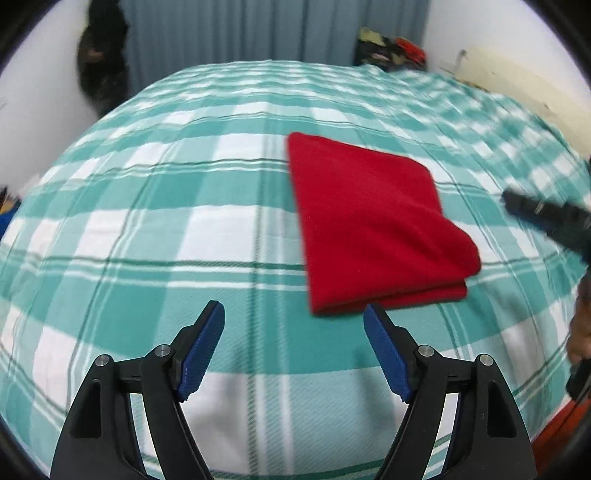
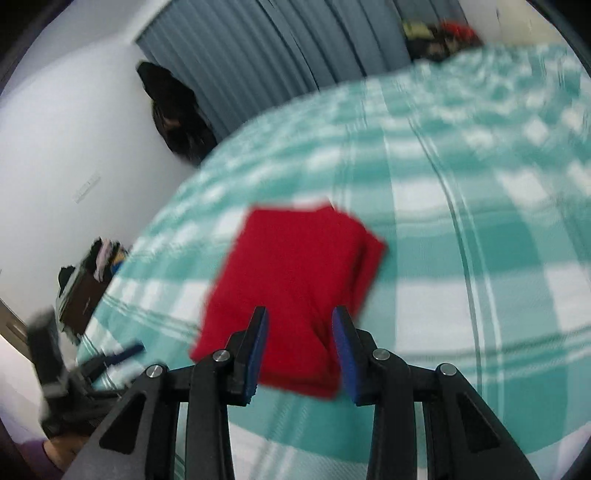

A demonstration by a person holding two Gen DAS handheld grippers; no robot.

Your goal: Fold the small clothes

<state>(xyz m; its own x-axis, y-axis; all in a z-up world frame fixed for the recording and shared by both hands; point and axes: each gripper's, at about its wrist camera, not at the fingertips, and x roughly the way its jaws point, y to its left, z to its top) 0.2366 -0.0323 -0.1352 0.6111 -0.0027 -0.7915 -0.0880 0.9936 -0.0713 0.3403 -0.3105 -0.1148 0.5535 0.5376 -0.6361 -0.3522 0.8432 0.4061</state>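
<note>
- Two handheld grippers work over one red fleece garment [image 1: 373, 225], which lies folded into a compact rectangle on the teal-and-white checked bedspread [image 1: 166, 229]; all places below are given relative to this garment.
- Left gripper [image 1: 293, 314]: jaws wide and empty, poised just off the garment's near edge, its right blue pad [image 1: 386, 354] close beside the near corner, touching nothing.
- Right gripper [image 2: 299, 314]: jaws narrower, nothing between them; the garment lies beyond and below the tips, and motion blur hides whether a pad brushes the cloth.
- Layered edges at the garment's near side suggest the folding is largely done; the step in hand appears to be letting go and backing off.
- To do it well: draw both grippers away from the garment without dragging a pad across the top layer, since soft fleece shifts easily and would reopen the fold.
- Grey pleated curtain [image 1: 273, 29] hangs beyond the garment's far side.
</note>
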